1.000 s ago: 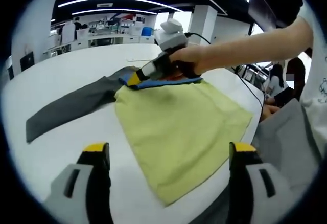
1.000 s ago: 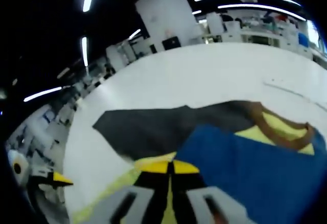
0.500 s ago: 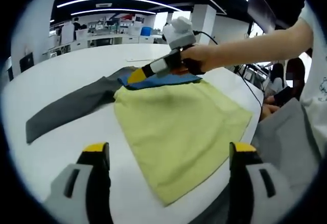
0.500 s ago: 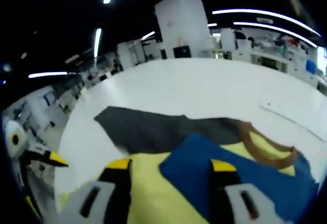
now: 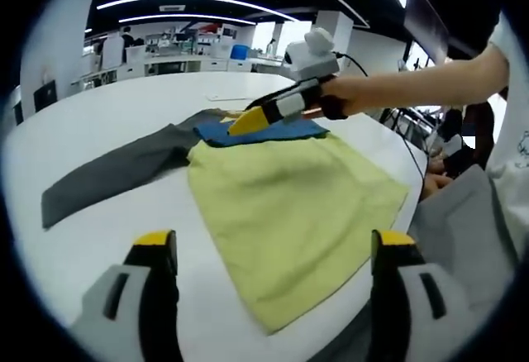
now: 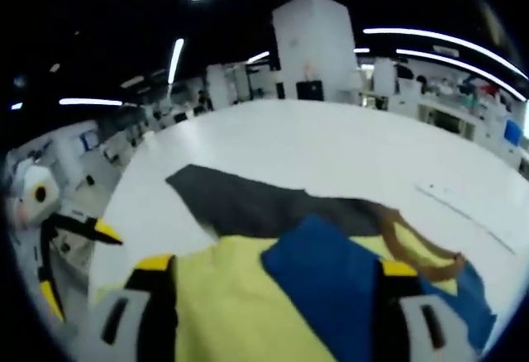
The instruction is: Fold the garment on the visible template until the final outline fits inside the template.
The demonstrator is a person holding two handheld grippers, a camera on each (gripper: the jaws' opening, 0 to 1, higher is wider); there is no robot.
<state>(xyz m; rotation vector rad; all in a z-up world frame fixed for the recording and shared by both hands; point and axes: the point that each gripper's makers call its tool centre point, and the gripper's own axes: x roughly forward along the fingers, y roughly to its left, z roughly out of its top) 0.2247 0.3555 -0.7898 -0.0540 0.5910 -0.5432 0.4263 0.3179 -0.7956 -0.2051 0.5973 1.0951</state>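
A garment lies flat on the white table (image 5: 107, 114). Its yellow-green body (image 5: 289, 205) reaches toward the near edge, and a dark grey sleeve (image 5: 116, 172) stretches out to the left. A blue part (image 5: 264, 133) lies across its far end, next to a brown collar (image 6: 409, 242). In the left gripper view, my left gripper (image 5: 273, 242) stands open over the near table, short of the garment. A hand holds my right gripper (image 5: 246, 121) just above the blue part (image 6: 331, 267). In its own view the right gripper (image 6: 277, 267) is open and holds nothing. The left gripper (image 6: 78, 267) shows there at the left.
The table's edge (image 5: 388, 213) runs along the right, with the person's grey trousers (image 5: 463, 221) against it. A cable (image 5: 397, 139) trails from the right gripper. Another person (image 5: 463, 130) sits beyond. A thin strip (image 6: 459, 209) lies on the far table.
My right gripper was shut at the blue part's edge; it has let go, opened wide and lifted up and to the right. The left gripper has stayed put.
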